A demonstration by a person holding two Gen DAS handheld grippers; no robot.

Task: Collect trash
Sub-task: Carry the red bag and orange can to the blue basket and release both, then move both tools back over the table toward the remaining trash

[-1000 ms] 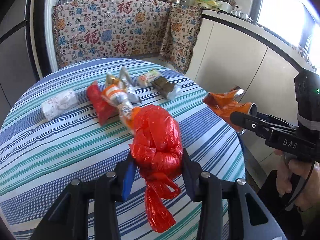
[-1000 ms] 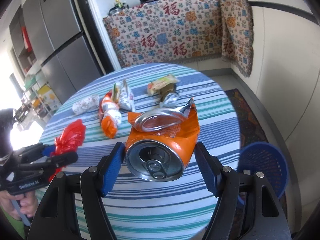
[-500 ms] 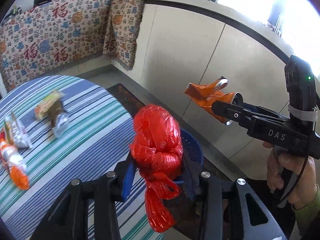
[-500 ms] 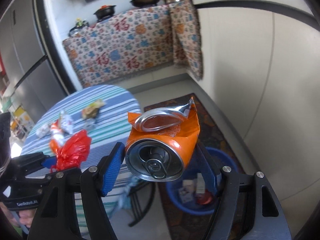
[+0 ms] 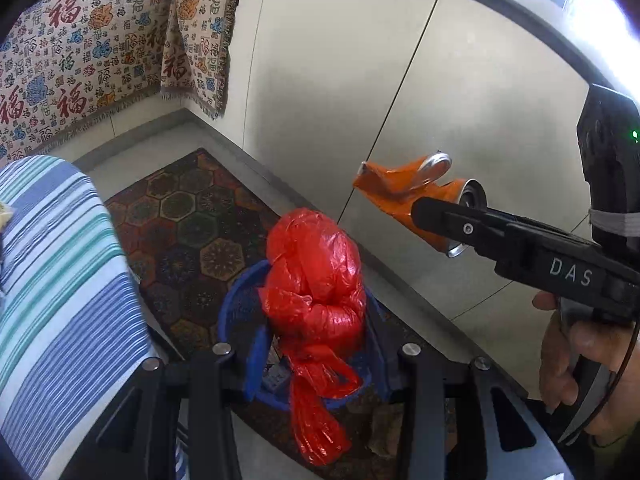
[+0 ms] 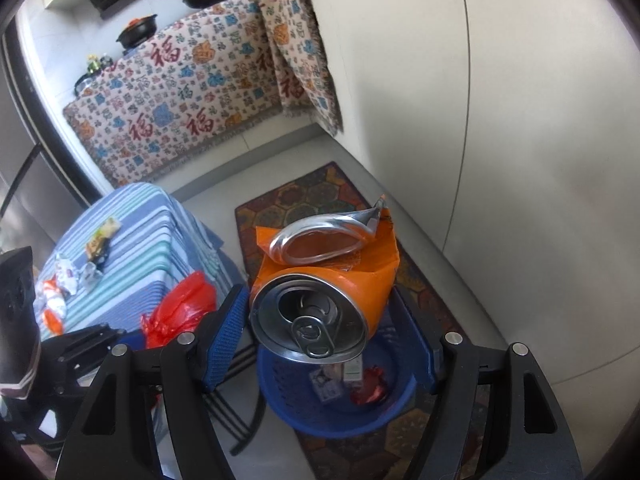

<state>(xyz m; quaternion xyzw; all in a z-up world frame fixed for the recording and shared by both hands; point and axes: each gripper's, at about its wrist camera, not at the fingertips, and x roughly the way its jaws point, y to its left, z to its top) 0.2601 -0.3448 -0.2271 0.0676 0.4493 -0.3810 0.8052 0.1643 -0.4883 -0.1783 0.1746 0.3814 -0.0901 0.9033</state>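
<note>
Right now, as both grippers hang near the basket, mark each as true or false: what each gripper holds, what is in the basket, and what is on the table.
1. The left gripper is shut on a red plastic bag. True.
2. The right gripper holds a glass bottle. False: it grips a crushed orange can.
3. The blue basket on the floor has nothing in it. False: a few pieces of trash lie inside.
4. Wrappers lie on the striped table. True.
5. The basket stands on the table. False: it stands on a patterned rug.
</note>
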